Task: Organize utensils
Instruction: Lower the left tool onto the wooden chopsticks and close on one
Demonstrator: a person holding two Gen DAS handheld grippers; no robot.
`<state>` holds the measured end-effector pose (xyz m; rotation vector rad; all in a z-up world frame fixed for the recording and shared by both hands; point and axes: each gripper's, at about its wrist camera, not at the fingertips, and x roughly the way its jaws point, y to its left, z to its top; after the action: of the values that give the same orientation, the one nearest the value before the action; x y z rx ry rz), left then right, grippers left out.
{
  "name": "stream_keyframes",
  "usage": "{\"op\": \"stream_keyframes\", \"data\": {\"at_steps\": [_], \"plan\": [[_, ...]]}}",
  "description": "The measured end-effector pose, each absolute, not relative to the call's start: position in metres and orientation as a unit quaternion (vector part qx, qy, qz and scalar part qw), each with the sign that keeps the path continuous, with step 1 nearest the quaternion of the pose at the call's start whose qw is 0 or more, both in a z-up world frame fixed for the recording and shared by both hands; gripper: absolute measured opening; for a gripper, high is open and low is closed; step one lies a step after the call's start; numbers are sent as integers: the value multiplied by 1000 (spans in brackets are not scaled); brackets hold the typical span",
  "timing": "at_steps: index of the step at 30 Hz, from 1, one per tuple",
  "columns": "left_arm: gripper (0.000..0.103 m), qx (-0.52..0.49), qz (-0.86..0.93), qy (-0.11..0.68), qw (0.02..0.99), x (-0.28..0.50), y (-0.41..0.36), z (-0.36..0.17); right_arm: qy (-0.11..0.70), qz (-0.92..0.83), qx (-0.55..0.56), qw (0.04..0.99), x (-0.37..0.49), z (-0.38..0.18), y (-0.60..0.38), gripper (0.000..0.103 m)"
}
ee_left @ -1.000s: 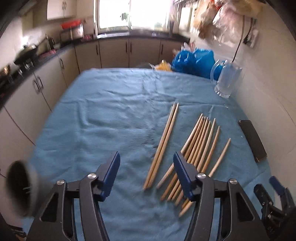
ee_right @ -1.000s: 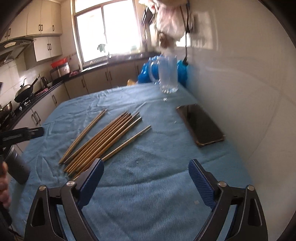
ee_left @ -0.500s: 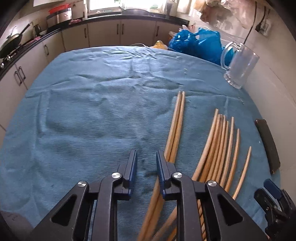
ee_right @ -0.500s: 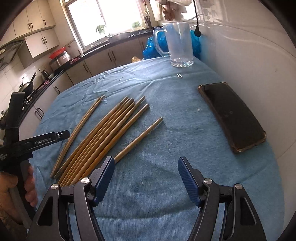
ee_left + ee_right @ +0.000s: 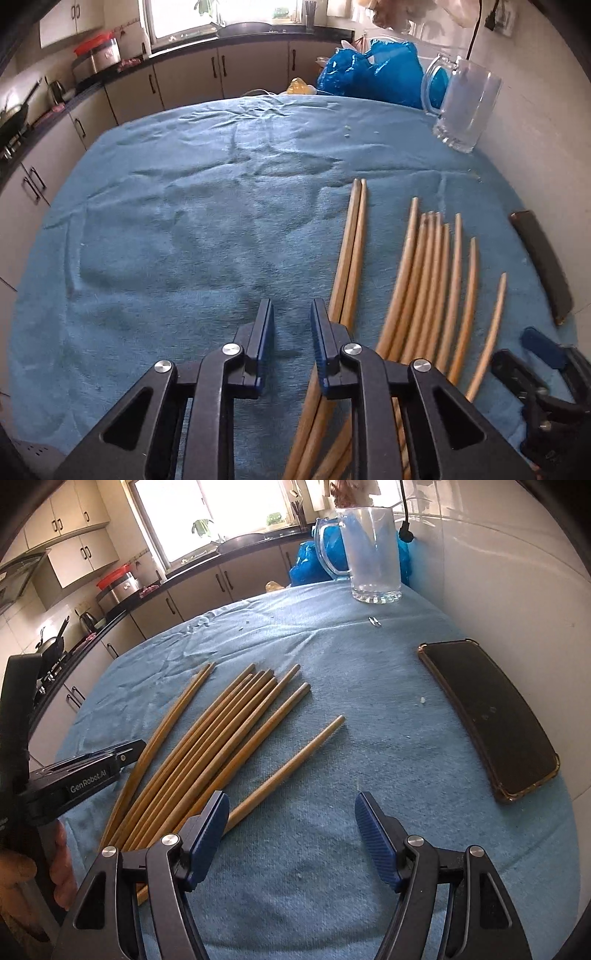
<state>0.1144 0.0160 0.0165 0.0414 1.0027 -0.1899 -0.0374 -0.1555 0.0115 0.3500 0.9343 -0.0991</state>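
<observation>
With the left gripper (image 5: 291,325) narrowed on nothing and the right gripper (image 5: 290,823) spread empty, the two-o'clock pair of long wooden chopsticks (image 5: 351,254) should be straddled squarely before closing.

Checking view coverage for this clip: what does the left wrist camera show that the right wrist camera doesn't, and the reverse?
Only the left wrist view shows the left gripper head-on: jaws narrow, nothing between them, beside the separate chopstick pair.

Only the right wrist view shows the whole phone, the person's hand and the right gripper wide open over bare cloth.

Both show the fanned chopsticks, the glass mug, the blue bags and the blue cloth.
</observation>
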Motion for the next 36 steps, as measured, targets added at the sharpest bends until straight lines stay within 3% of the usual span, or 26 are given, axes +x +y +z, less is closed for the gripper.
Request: {"op": "stream_keyframes", "data": {"at_steps": [4, 6, 11, 15, 17, 19, 21, 25, 27, 31, 33, 35, 36], "plan": [[23, -18, -136, 478, 868, 110, 18, 19, 449, -48, 159, 878, -34, 11, -154, 75], [31, -21, -148, 479, 865, 109, 14, 18, 449, -51, 155, 879, -32, 10, -152, 75], [32, 7, -156, 475, 866, 107, 1, 15, 451, -57, 138, 880, -25, 10, -148, 75], [15, 54, -117, 478, 869, 107, -6, 16, 455, -63, 107, 882, -15, 9, -139, 74], [14, 33, -112, 486, 866, 105, 4, 17, 459, -62, 92, 882, -12, 9, -135, 63], [13, 6, -108, 496, 862, 102, 19, 17, 465, -67, 72, 880, -11, 9, -133, 39], [12, -24, -106, 505, 857, 95, 33, 17, 471, -60, 74, 877, -14, 11, -137, 28], [12, -95, -111, 529, 836, 64, 62, 16, 487, -44, 90, 868, -29, 14, -152, 16], [12, -107, -109, 538, 829, 42, 71, 16, 494, -41, 78, 865, -41, 14, -154, 15], [13, -105, -110, 549, 821, -10, 89, 19, 518, -21, 20, 855, -77, 17, -152, 15], [21, -117, -113, 548, 820, -28, 101, 20, 527, -18, -8, 850, -94, 18, -152, 17], [31, -113, -97, 534, 832, -38, 110, 23, 526, -37, -20, 849, -109, 19, -158, 36], [31, -104, -87, 526, 840, -40, 112, 23, 523, -52, -21, 850, -117, 19, -163, 56]]}}
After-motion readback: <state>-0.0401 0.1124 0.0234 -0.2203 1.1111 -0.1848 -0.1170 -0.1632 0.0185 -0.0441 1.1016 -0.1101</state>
